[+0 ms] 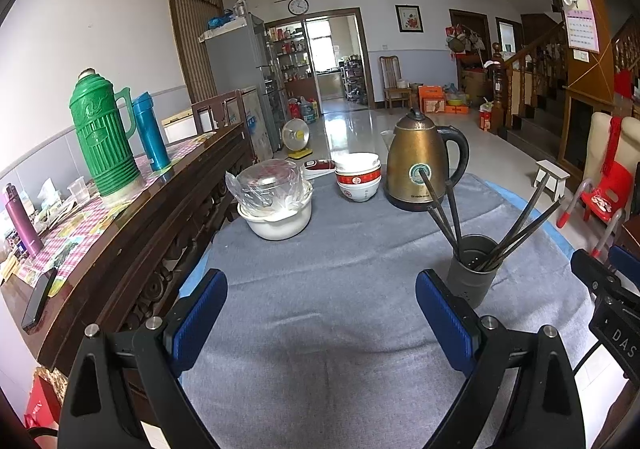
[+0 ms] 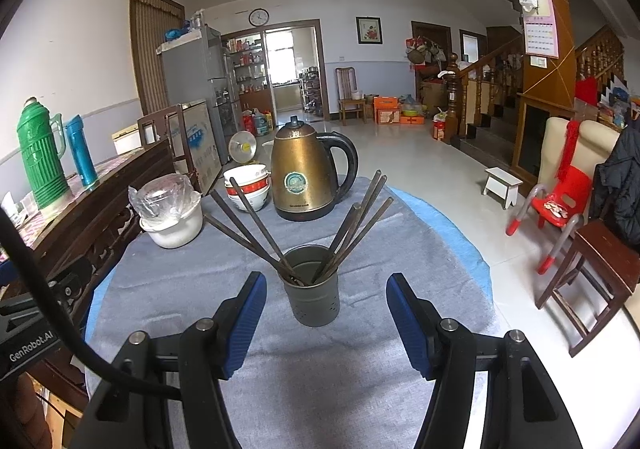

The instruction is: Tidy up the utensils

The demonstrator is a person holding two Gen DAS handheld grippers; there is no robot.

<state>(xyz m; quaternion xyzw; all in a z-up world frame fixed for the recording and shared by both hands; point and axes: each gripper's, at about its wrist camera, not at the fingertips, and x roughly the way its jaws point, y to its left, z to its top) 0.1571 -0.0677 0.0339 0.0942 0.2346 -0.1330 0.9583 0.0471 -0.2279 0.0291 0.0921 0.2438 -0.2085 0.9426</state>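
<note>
A grey perforated metal holder (image 2: 314,289) stands upright on the grey cloth, with several dark chopsticks (image 2: 256,225) fanned out of it to both sides. It also shows in the left wrist view (image 1: 472,269), right of centre. My right gripper (image 2: 326,319) is open and empty, its blue pads either side of the holder and a little short of it. My left gripper (image 1: 322,317) is open and empty over bare cloth, left of the holder.
A bronze electric kettle (image 2: 306,173), stacked red-and-white bowls (image 2: 248,187) and a white pot with a plastic-wrapped lid (image 2: 170,213) stand at the table's far side. A dark wooden sideboard (image 1: 132,217) with a green thermos (image 1: 102,137) borders the left. Chairs (image 2: 592,269) stand right.
</note>
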